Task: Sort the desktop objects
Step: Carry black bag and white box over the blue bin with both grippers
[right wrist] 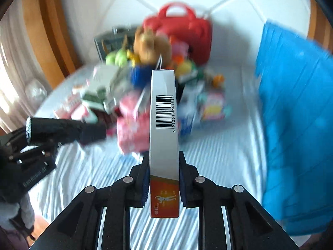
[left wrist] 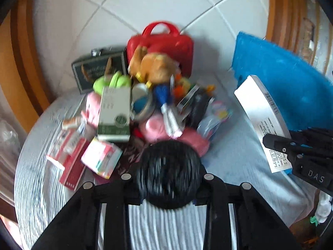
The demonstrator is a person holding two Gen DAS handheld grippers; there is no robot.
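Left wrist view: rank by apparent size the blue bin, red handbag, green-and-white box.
1. blue bin, largest, though partly cut off at the frame edge.
2. red handbag.
3. green-and-white box, close behind the handbag; it lies nearer the camera, so true sizes stay unsure.

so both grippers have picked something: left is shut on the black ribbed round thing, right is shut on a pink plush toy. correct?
One error: the right gripper is shut on a slim white box with a barcode, not a pink plush; the right wrist view shows it. The left gripper is indeed shut on the black ribbed round object.
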